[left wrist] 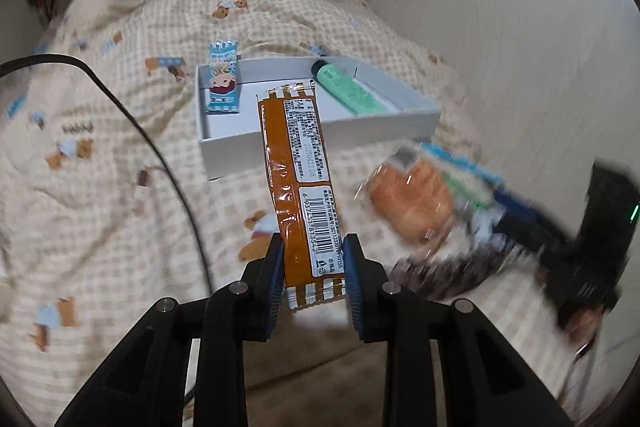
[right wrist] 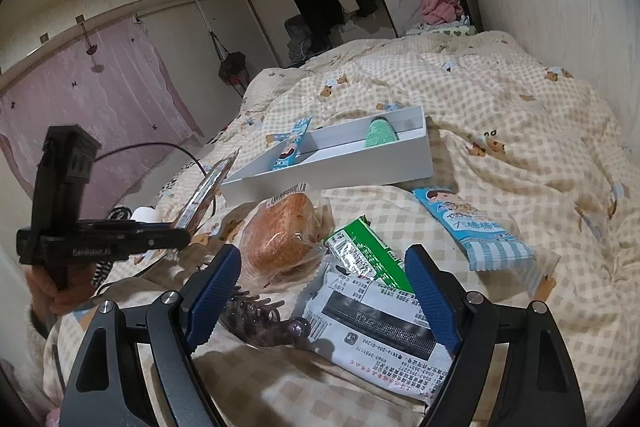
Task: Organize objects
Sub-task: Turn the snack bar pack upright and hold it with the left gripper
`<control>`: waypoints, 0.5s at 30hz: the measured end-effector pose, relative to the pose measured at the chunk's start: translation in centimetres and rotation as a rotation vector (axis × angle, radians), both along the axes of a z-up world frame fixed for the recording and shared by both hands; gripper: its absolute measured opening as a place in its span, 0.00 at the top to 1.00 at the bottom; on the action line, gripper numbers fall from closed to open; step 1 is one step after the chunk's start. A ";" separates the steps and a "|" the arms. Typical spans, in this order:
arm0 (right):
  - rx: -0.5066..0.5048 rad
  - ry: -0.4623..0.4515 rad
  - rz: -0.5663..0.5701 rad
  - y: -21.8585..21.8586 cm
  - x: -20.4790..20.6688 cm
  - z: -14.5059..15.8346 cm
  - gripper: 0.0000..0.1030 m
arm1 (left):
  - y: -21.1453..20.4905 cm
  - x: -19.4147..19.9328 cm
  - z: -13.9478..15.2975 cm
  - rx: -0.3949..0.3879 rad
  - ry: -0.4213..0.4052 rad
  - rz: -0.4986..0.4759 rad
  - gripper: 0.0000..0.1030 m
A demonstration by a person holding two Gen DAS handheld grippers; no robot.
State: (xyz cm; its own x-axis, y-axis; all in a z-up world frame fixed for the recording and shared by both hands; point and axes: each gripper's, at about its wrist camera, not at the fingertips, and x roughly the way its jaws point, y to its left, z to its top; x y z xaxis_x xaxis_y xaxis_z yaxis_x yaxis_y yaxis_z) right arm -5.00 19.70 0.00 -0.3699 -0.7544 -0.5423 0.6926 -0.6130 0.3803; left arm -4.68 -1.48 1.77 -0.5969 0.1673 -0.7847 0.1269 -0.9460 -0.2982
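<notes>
Your left hand-held gripper (left wrist: 313,277) pinches the brown wrapper (left wrist: 298,179); your right hand-held gripper (right wrist: 322,301) stands spread over the snack pile on the bed (right wrist: 500,115).

Nearest, your left pads clamp the wrapper's near end, its barcode side up, and its far end reaches over the near wall of the white box (left wrist: 320,141). Between your right pads, untouched, lie a dark hair clip (right wrist: 260,319) and a white packet (right wrist: 384,331). Just beyond them sit a green packet (right wrist: 366,255) and a wrapped bun (right wrist: 280,231), with a blue striped packet (right wrist: 476,227) to the right. Farther off, the box holds a blue cartoon packet (left wrist: 223,83) leaning on its left wall and a green tube (left wrist: 348,89) along its right side. A black cable (left wrist: 160,155) crosses the bed on the left.
</notes>
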 end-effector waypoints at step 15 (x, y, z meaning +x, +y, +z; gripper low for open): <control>-0.005 -0.015 -0.015 0.2 -0.4 -0.2 0.18 | 1.6 -0.1 -2.4 -0.148 0.002 0.048 0.70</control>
